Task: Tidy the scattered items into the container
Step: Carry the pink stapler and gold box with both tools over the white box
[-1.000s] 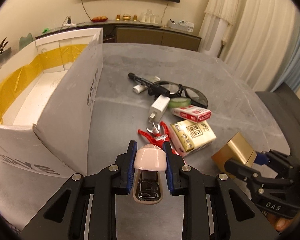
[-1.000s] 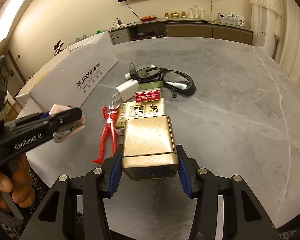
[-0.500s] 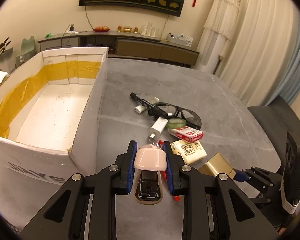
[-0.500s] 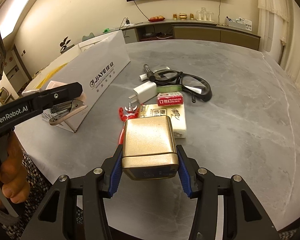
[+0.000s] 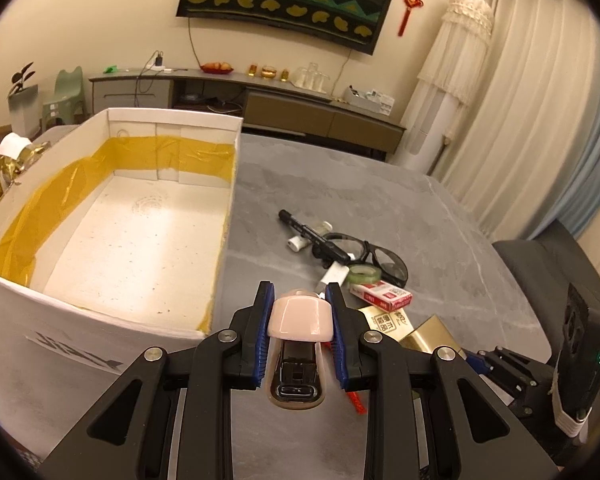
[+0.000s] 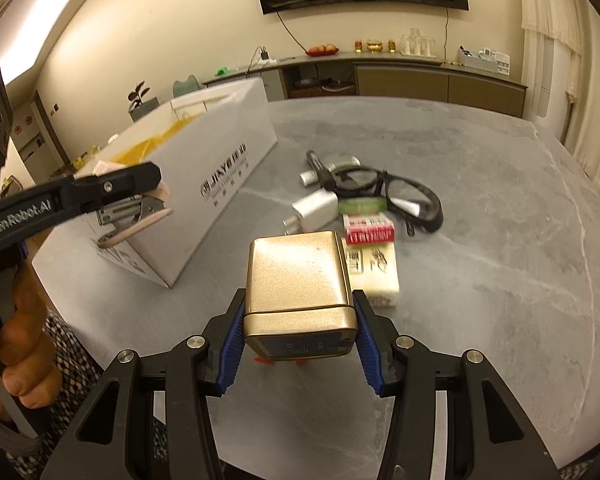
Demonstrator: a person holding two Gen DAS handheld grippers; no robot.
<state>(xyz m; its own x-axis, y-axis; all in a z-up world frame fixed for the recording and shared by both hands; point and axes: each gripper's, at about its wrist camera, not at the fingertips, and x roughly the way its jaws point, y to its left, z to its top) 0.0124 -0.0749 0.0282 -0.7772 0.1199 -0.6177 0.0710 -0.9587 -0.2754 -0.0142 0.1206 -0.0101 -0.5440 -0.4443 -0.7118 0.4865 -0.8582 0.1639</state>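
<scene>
My left gripper (image 5: 300, 312) is shut on a pink stapler (image 5: 300, 318) and holds it in the air by the near right corner of the open white box (image 5: 100, 312); both show in the right wrist view, stapler (image 6: 134, 216). My right gripper (image 6: 298, 320) is shut on a gold tin (image 6: 298, 280), held above the grey table (image 6: 480, 240). Left on the table are a marker (image 5: 312, 236), glasses (image 5: 372, 252), white charger (image 5: 334, 274), green tape roll (image 5: 364, 274), red box (image 5: 380, 296) and a cream packet (image 6: 376, 276). A red toy figure (image 5: 354, 400) is mostly hidden.
The white box (image 6: 220, 168) has yellow tape inside and stands at the table's left side. A dark chair (image 5: 548, 264) is at the right table edge. A sideboard (image 6: 400, 76) stands along the far wall.
Both grippers have risen with their loads. The left one has moved up and left toward the box's corner, so the box's inside now shows. The right gripper has lifted the tin higher.
</scene>
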